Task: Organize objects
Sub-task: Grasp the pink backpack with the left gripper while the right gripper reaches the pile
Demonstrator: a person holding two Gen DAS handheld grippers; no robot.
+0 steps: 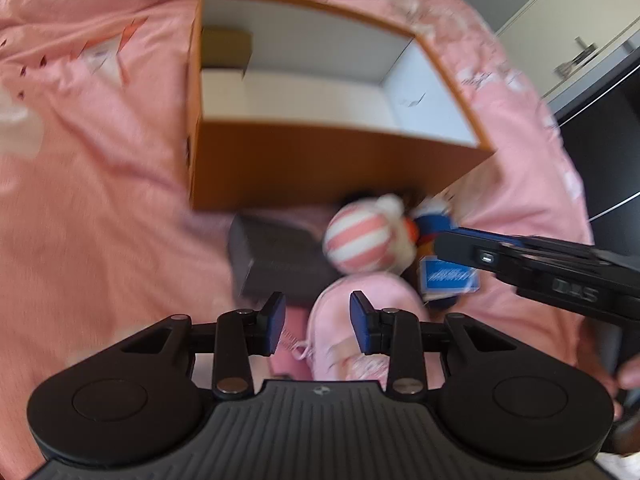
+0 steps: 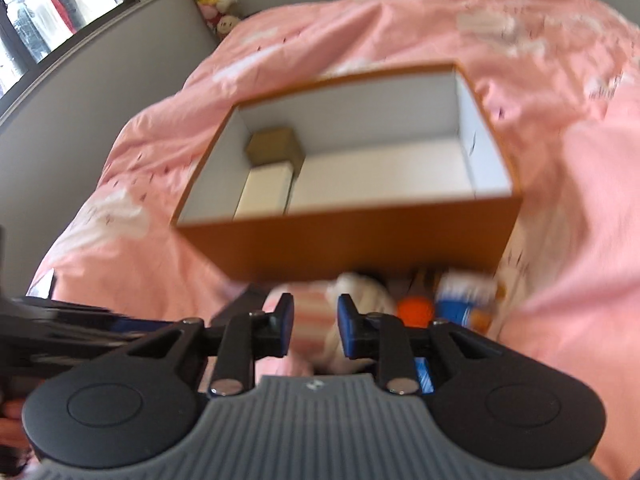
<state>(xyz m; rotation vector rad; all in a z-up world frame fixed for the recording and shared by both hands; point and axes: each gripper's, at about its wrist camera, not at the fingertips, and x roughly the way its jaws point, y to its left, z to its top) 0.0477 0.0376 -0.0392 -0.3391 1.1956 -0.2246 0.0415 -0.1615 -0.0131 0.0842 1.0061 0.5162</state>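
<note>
The pink bed cover [image 2: 540,152] spreads under everything, soft and rumpled, so whatever I set down on it sinks and leans. Ahead of both pairs of my fingers sits the big orange box [image 2: 352,236] with its white inside, open side up, where I judge the loose things are meant to go. In its far left corner I can see a small brown carton [image 2: 276,145] with a white box [image 2: 266,188] pushed against it, both tucked tight to the wall, which leaves the rest of the floor free.

Between my fingers and the box's near wall lies the pile not yet sorted. Just beyond the tips of my left fingers [image 1: 318,322] is a dark flat box [image 1: 276,264], beside it a pink-and-white striped soft toy [image 1: 360,240], and directly below the tips a pink cloth pouch [image 1: 356,320]. To the right of those, a blue-and-orange toy with a blue tag [image 1: 448,276] rests near the box's corner.

My left fingers stand partly apart with nothing pressed between them, only the pouch showing through the gap. My right fingers [image 2: 316,328] are likewise narrowly open and empty, poised over the striped toy, and reach into the left view from the right side. Both pictures are blurred.
</note>
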